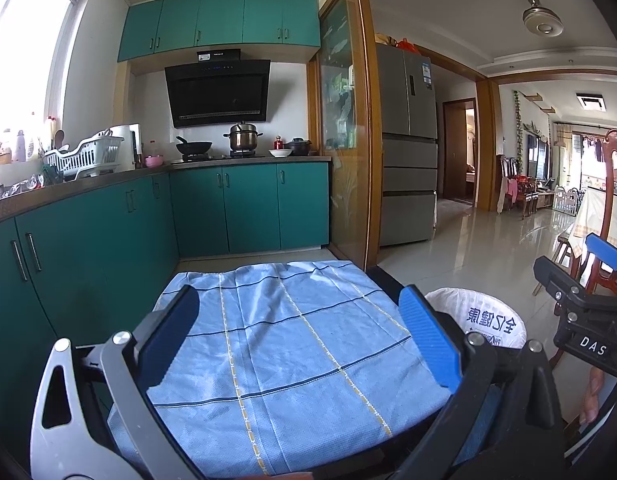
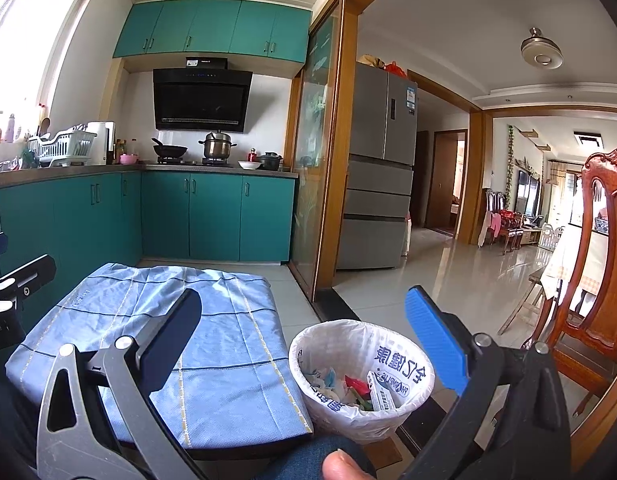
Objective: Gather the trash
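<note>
A small trash bin (image 2: 362,376) lined with a white printed bag stands on the floor to the right of a low table under a blue checked cloth (image 2: 180,344). Several pieces of trash (image 2: 348,390) lie inside it. My right gripper (image 2: 304,344) is open and empty, above the bin and the cloth's right edge. My left gripper (image 1: 298,332) is open and empty, above the cloth (image 1: 292,344). The bin's rim (image 1: 480,316) shows at the right in the left wrist view, with the right gripper (image 1: 580,300) beyond it.
Teal kitchen cabinets (image 2: 212,216) with a stove, pots and a dish rack (image 2: 62,148) line the back and left. A grey fridge (image 2: 382,168) stands past a wooden door frame (image 2: 336,160). A wooden chair (image 2: 596,264) is close at the right. Tiled floor (image 2: 440,280) leads into the living room.
</note>
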Tool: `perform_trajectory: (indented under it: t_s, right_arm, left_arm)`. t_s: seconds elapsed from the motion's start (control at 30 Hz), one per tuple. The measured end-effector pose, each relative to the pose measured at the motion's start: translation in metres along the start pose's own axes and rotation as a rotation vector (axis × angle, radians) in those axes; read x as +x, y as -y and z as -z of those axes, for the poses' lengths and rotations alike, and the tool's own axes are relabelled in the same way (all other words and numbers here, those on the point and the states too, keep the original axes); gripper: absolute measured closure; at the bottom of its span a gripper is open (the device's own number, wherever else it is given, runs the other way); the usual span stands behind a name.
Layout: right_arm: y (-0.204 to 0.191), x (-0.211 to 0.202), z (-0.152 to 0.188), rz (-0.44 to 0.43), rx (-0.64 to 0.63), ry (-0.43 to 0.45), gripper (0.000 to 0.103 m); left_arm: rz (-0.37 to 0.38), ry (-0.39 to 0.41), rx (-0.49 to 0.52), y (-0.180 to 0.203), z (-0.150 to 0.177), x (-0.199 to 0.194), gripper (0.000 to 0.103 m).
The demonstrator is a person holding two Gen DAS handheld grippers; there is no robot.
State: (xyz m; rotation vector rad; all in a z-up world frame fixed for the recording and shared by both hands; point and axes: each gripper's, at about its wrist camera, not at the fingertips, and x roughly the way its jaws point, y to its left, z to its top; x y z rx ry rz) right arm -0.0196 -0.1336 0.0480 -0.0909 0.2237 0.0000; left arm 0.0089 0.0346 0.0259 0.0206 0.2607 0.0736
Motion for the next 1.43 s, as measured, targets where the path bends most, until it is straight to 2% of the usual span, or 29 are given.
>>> perform_trajectory:
  t_s: [0.97, 1.2, 1.43]
  right_arm:
    - [0.0, 0.007, -0.001, 0.013, -0.006, -0.008, 0.003]
    - [0.0, 0.014, 0.001, 0.013, 0.001, -0.027, 0.003]
    - [-0.001, 0.023, 0.009, 0.014, -0.016, -0.065, 0.003]
  left_arm:
    - [0.011, -0.017, 0.003, 0.002, -0.002, 0.007, 0.003]
    - [0.013, -0.044, -0.011, 0.001, 0.001, 0.015, 0.003]
    - [-0.029, -0.087, -0.018, -0.004, 0.009, 0.035, 0.003]
